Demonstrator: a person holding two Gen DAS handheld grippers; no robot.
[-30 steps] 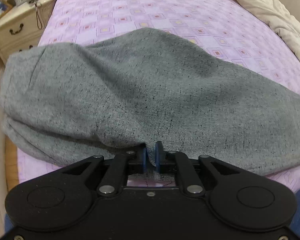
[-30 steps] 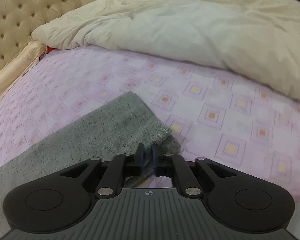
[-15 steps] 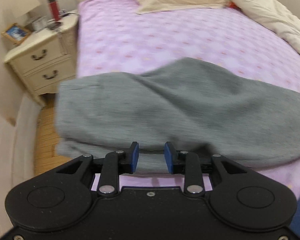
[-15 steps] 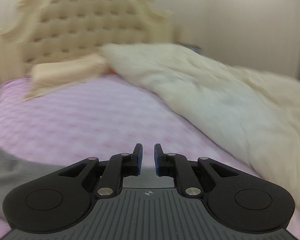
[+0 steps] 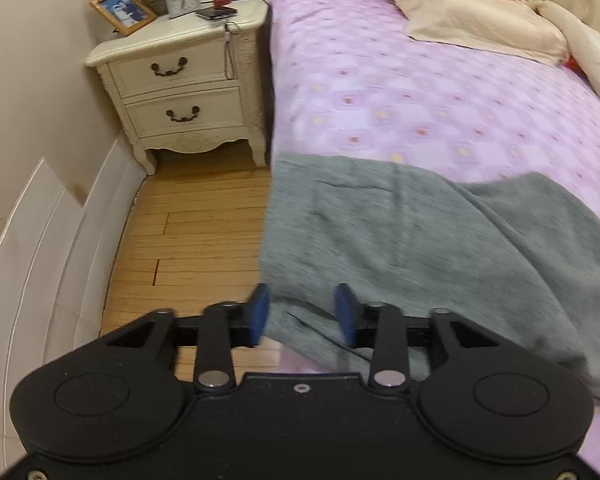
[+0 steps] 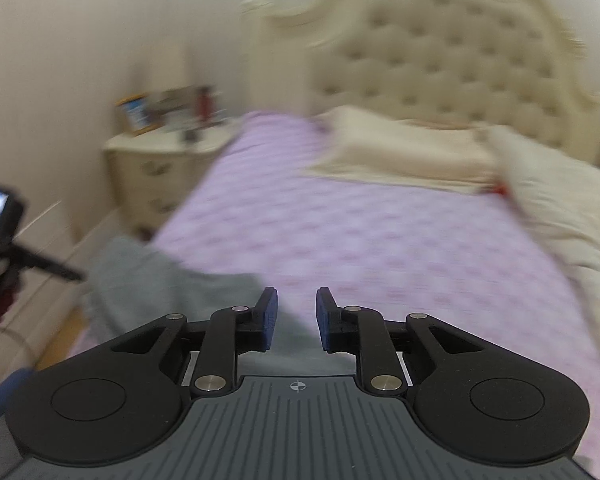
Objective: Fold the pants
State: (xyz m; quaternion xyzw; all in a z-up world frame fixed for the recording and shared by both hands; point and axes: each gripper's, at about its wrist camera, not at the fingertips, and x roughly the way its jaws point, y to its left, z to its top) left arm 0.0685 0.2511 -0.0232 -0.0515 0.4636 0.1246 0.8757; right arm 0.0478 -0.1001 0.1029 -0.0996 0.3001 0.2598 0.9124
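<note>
The grey pants (image 5: 412,248) lie folded across the near left part of the purple bed (image 5: 420,92), one end reaching the bed's left edge. My left gripper (image 5: 302,314) is open and empty, raised just above the pants' near left corner. My right gripper (image 6: 297,318) is open and empty, held above the bed; the pants (image 6: 148,280) show blurred to its lower left.
A cream nightstand (image 5: 188,80) with a photo frame, red bottle and clock stands left of the bed on the wooden floor (image 5: 192,240). A beige pillow (image 5: 480,20), a cream duvet (image 6: 560,216) and a tufted headboard (image 6: 440,64) are at the far end.
Both grippers have opened and let go of the pants, then lifted and pulled back. The pants now lie flat on the bed. The right view has swung left toward the headboard.
</note>
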